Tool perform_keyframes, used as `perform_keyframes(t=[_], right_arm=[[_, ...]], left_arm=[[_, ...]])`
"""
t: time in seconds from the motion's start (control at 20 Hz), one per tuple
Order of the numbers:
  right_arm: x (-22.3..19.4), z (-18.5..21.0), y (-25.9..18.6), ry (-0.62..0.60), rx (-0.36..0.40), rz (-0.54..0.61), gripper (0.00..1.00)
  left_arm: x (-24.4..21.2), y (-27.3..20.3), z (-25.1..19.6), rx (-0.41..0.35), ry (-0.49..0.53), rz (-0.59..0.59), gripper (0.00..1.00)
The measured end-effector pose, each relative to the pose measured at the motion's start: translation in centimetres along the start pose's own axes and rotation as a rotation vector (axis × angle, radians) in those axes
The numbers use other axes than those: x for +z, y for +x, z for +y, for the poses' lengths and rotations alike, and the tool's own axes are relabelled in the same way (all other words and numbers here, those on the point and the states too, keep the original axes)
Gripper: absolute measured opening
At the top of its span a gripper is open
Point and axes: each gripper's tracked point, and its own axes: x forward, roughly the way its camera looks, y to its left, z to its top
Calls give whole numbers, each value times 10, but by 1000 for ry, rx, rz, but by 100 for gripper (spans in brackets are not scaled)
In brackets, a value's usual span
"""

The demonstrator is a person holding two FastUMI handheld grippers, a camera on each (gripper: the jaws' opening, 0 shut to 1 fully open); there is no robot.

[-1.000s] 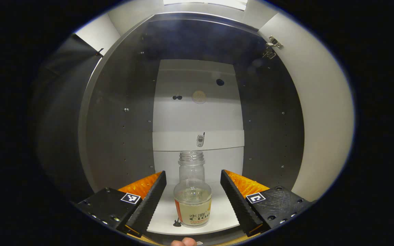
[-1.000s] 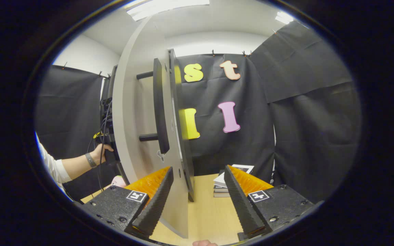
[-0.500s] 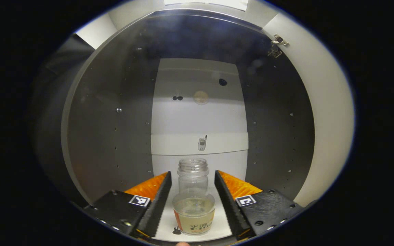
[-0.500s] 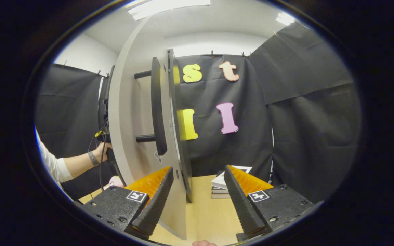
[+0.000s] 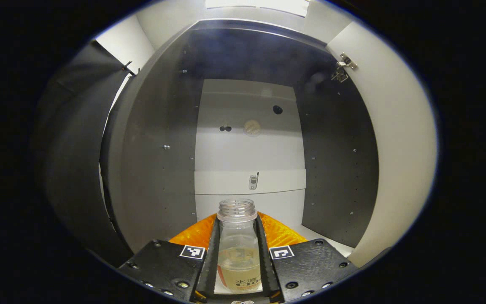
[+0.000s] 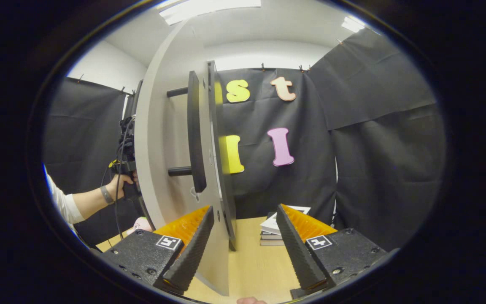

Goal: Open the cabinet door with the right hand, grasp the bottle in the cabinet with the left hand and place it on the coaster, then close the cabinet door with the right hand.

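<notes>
My left gripper (image 5: 238, 257) inside cabinet (image 5: 158, 143), fingers pinching bottle (image 5: 238, 249) at mid-body, below neck, for upright lift toward coaster. My right gripper (image 6: 243, 240) spread, empty, beside open door (image 6: 167, 139), waiting near handle (image 6: 195, 131) for closing step.

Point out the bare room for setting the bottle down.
Bare tabletop lies between the open cabinet door and the stacked books. Inside the cabinet, the floor right of the bottle is bare.
</notes>
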Motion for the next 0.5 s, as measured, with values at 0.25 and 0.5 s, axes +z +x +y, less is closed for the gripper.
perform_keyframes(t=[0.25, 0.5], right_arm=[[0, -1, 2, 15, 8, 5, 93], [0, 0, 3, 1, 17, -2, 93]], left_arm=[[-13, -71, 30, 28, 0, -2, 41], [-88, -154, 68, 134, 23, 55, 41]])
